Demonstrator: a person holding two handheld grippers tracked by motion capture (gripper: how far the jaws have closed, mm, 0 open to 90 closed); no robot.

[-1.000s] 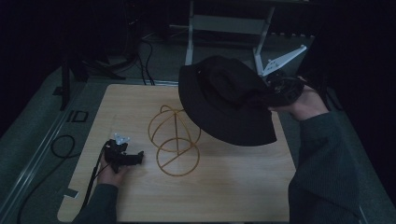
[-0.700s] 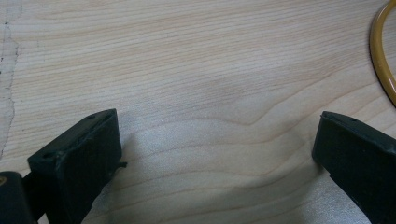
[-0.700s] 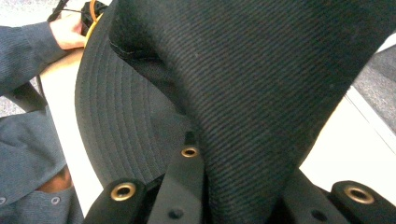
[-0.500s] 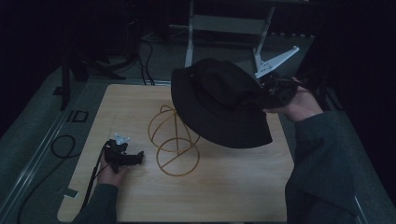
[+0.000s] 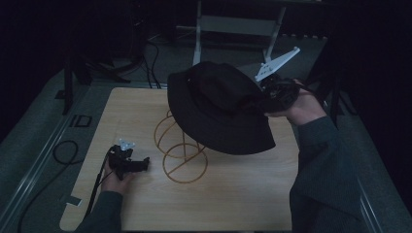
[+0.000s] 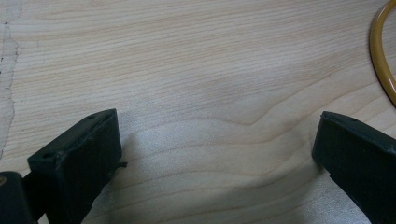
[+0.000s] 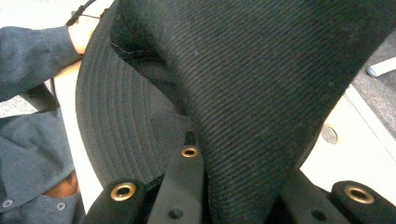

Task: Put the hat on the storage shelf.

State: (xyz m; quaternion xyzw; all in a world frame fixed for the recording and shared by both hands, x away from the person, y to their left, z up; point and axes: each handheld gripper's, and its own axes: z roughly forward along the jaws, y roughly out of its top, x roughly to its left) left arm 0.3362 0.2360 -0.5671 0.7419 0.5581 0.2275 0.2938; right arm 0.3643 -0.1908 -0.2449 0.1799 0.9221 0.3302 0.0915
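Observation:
A black bucket hat [image 5: 218, 109] hangs tilted in the air over the top of a yellow wire stand [image 5: 182, 155], which sits on the wooden table [image 5: 243, 204]. My right gripper [image 5: 272, 94] holds the hat from the right side, shut on its fabric. In the right gripper view the hat [image 7: 261, 79] is pinched between the jaws of that gripper [image 7: 243, 186], brim to the left. My left gripper [image 5: 141, 164] rests on the table left of the stand, pointing at it. Its jaws stand open and empty [image 6: 217, 154], with the stand's base ring [image 6: 380, 60] at the far right.
A light metal frame [image 5: 238, 24] stands behind the table. Cables [image 5: 63, 150] lie on the grey floor to the left. The person's blue sleeve [image 7: 32, 51] is in the right gripper view.
The right hand has carried the hat leftward, so it now covers more of the wire stand's top. The left gripper has stayed where it was.

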